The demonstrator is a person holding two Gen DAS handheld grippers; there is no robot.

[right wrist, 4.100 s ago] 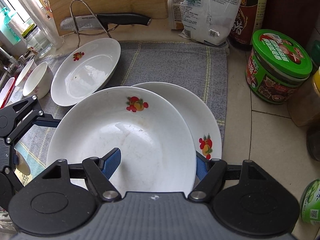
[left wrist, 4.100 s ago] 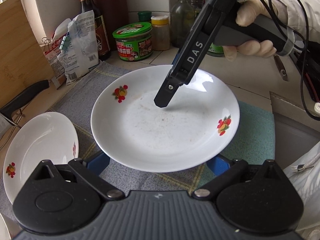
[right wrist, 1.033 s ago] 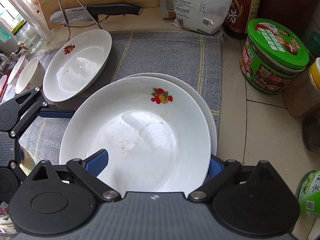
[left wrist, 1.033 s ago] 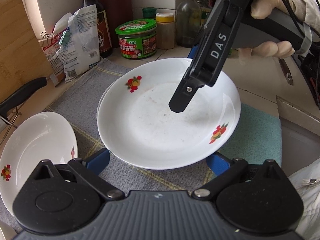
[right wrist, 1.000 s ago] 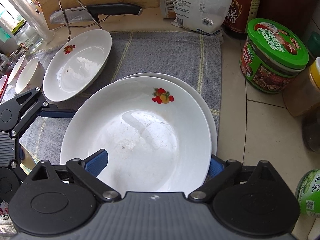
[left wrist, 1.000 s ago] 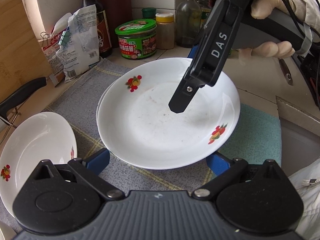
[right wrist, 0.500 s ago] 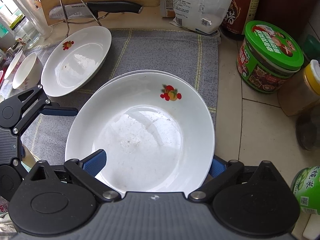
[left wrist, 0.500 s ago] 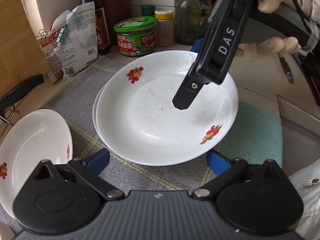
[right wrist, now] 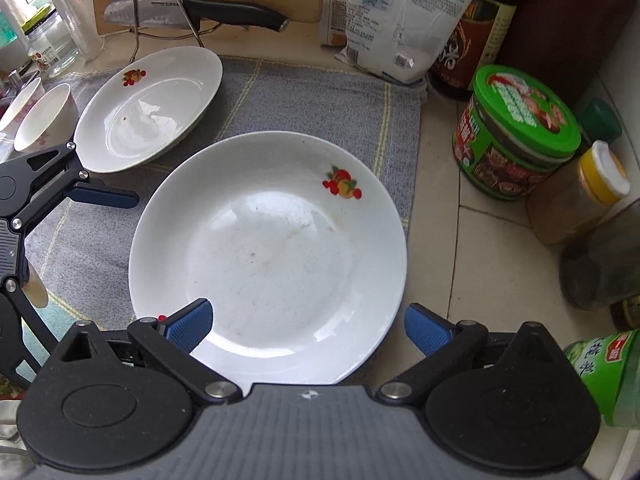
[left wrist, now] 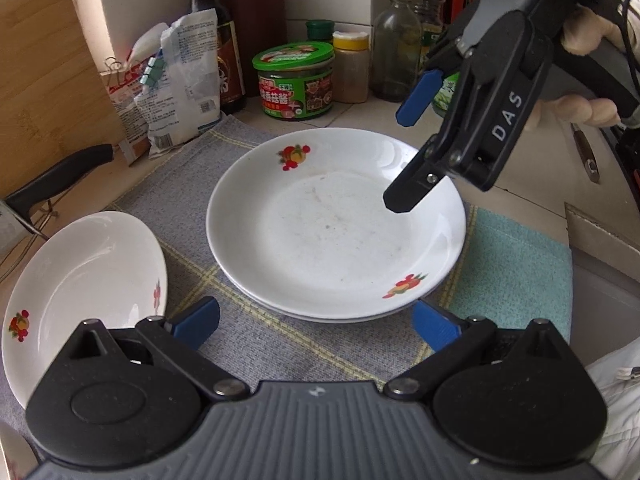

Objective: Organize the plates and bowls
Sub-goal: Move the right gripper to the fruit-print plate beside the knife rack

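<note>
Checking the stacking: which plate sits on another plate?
The centre plate; a second rim shows beneath it. The left plate lies alone on the cloth.

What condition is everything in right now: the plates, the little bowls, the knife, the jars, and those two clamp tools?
Top plate: stacked on another plate, released.
Lower plate: under it, only its rim shows.
Side plate: alone on the cloth, tilted.
Small bowls: upright, side by side.
Knife: resting on a wire rack.
Green-lidded jar: closed.
Left gripper: open, empty.
Right gripper: open, empty.
</note>
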